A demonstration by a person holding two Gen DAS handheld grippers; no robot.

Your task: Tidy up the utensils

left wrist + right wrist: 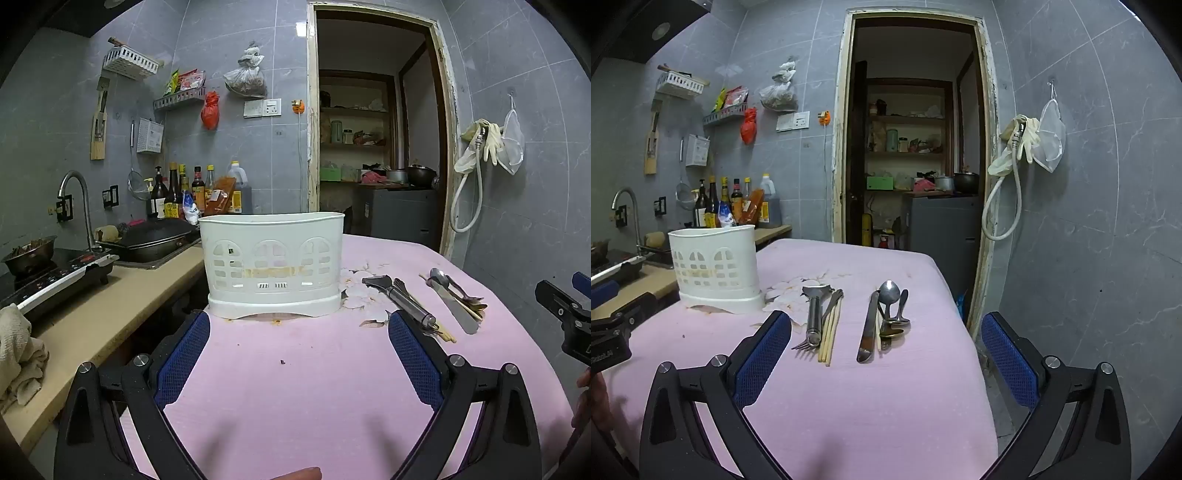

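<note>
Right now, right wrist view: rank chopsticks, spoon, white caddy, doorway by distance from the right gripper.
1. Chopsticks: just ahead, left of centre, lying on the pink cloth.
2. Spoon: ahead, centre, its bowl slightly farther up the table.
3. White caddy: far left, at the table's edge.
4. Doorway: beyond the table.

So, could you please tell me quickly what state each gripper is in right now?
Left gripper: open, holding nothing, facing the white utensil holder.
Right gripper: open, holding nothing, above the utensils on the pink tablecloth.
</note>
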